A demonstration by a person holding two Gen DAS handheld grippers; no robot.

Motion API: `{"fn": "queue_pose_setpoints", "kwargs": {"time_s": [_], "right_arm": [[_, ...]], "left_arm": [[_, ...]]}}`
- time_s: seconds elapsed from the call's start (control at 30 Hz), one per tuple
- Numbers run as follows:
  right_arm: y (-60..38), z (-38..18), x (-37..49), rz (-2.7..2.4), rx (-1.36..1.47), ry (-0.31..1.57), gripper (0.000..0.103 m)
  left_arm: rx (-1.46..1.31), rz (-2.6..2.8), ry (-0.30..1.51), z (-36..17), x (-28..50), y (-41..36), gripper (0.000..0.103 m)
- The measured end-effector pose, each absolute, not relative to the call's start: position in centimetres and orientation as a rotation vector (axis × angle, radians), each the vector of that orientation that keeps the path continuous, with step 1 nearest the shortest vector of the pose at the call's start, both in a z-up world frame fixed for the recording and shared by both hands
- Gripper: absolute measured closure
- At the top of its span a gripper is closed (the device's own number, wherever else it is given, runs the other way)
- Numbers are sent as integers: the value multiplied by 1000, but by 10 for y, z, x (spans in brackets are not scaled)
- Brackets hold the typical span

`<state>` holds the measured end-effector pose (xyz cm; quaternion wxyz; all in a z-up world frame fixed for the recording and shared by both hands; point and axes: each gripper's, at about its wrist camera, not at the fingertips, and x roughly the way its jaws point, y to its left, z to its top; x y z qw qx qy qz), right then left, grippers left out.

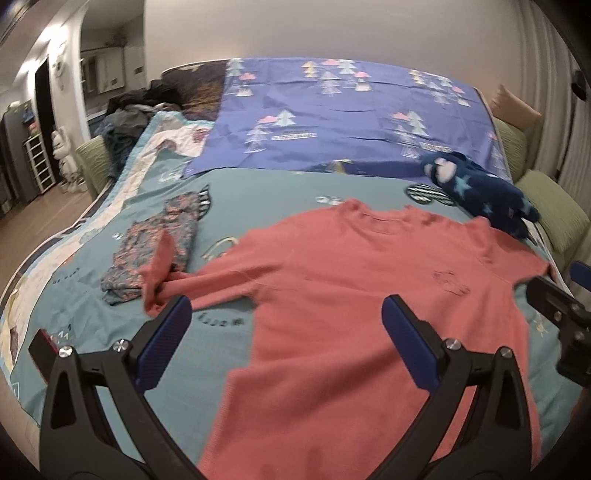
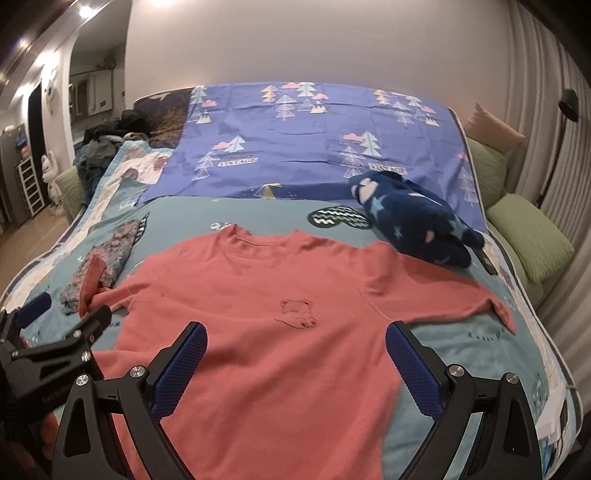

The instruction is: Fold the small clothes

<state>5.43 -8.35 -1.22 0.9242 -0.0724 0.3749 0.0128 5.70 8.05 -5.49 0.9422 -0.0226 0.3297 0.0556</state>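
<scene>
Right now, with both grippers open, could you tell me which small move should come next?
Probably flatten the left sleeve cuff first: on the coral-pink long-sleeved shirt it stands bunched against the folded floral garment, near the left gripper.

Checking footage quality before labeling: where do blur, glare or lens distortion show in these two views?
Left wrist view: the coral shirt is smeared, worst at its twisted sleeve end, and the navy plush toy is soft; the bed bows from the fisheye. Right wrist view: sharper, the shirt's bear print readable; ceiling lights flare top left; corners vignette black.
</scene>
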Motion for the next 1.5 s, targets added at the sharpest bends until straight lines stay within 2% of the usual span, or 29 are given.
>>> {"fn": "queue_pose_setpoints", "kwargs": {"time_s": [0.17, 0.43, 0.47, 0.5, 0.53, 0.6, 0.67, 0.9, 0.93, 0.97, 1.0, 1.03, 1.07, 1.1, 1.27, 1.5], "right_arm": [[-56, -20, 72, 85, -205, 782, 4], [0, -41, 117, 243, -277, 831, 5], [7, -44, 125, 293, -264, 854, 12], [18, -49, 138, 354, -247, 894, 25], [27, -53, 149, 401, -232, 932, 31], [49, -65, 174, 475, -203, 1026, 56], [70, -75, 192, 512, -184, 1091, 62], [108, -91, 212, 549, -175, 1124, 62], [109, -91, 214, 547, -172, 1129, 62], [109, -93, 215, 547, -170, 1134, 62], [110, -95, 218, 547, -165, 1141, 62], [109, -97, 220, 547, -161, 1146, 62], [108, -97, 221, 547, -155, 1152, 62], [107, -97, 223, 550, -145, 1161, 62], [107, -98, 234, 592, -82, 1201, 62], [129, -107, 251, 672, 10, 1296, 61]], "left_arm": [[-68, 208, 687, -68, 72, 126, 1], [-161, 452, 749, -111, 102, 239, 1], [-165, 458, 759, -116, 105, 246, 1], [-176, 457, 767, -122, 110, 255, 1], [-188, 453, 774, -127, 113, 263, 1], [-210, 453, 792, -140, 123, 277, 1], [-228, 461, 802, -149, 132, 288, 1], [-278, 338, 792, -162, 168, 292, 4], [-263, 334, 795, -164, 175, 289, 7], [-240, 326, 806, -167, 184, 285, 19], [-226, 315, 818, -170, 190, 283, 36], [-215, 302, 833, -173, 198, 282, 47], [-211, 295, 857, -177, 204, 281, 74], [-227, 287, 886, -180, 209, 282, 96], [-402, 167, 806, -162, 189, 282, 97], [-349, 92, 772, -147, 174, 256, 96]]}}
